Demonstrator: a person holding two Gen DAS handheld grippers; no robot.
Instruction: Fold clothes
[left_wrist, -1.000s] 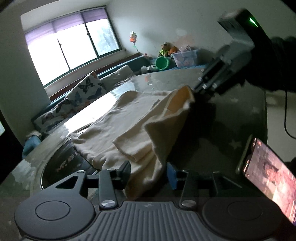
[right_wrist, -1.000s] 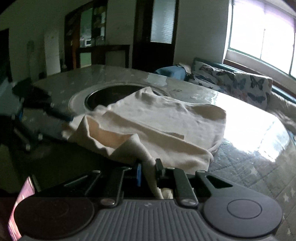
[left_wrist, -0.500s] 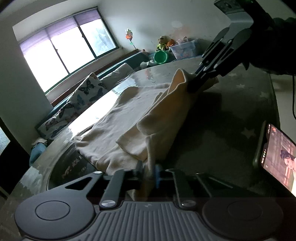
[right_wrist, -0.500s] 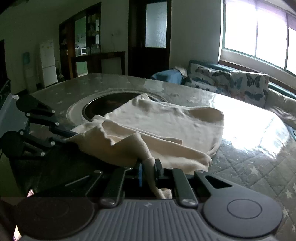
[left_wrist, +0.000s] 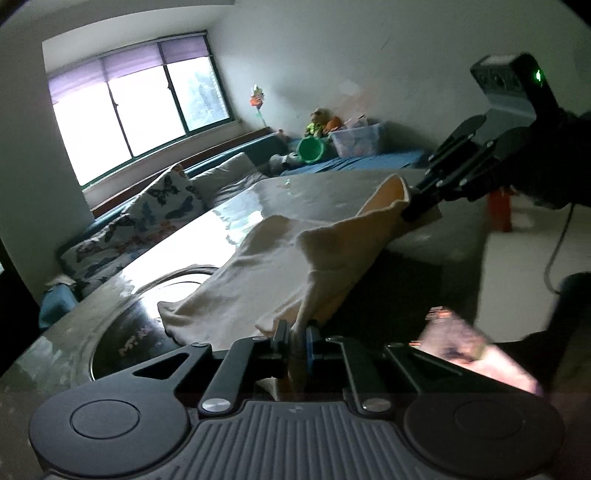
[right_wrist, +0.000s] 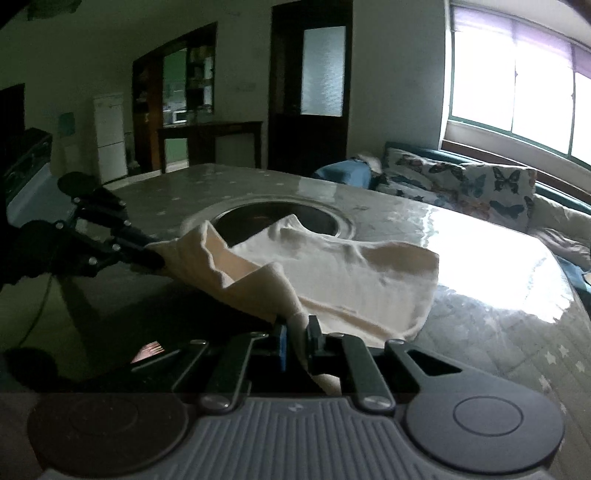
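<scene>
A cream garment (left_wrist: 273, 273) lies partly on the round table, its near edge lifted and stretched between both grippers. My left gripper (left_wrist: 295, 334) is shut on one corner of the garment. My right gripper (right_wrist: 296, 332) is shut on the other corner (right_wrist: 291, 314). The right gripper shows in the left wrist view (left_wrist: 413, 210), pinching the far end. The left gripper shows in the right wrist view (right_wrist: 155, 258), pinching the other end. The rest of the garment (right_wrist: 351, 269) drapes flat over the table.
The table (right_wrist: 461, 258) has a glossy patterned cover and a round dark inset (right_wrist: 258, 218) at its centre. A lit phone (left_wrist: 476, 354) lies near the table's edge. A sofa with butterfly cushions (right_wrist: 472, 184) stands under the window. A green bucket and storage box (left_wrist: 354, 140) stand beyond.
The left gripper closed on the garment's corner. Both grippers rose and drew apart, and the lifted edge is now pulled taut between them.
</scene>
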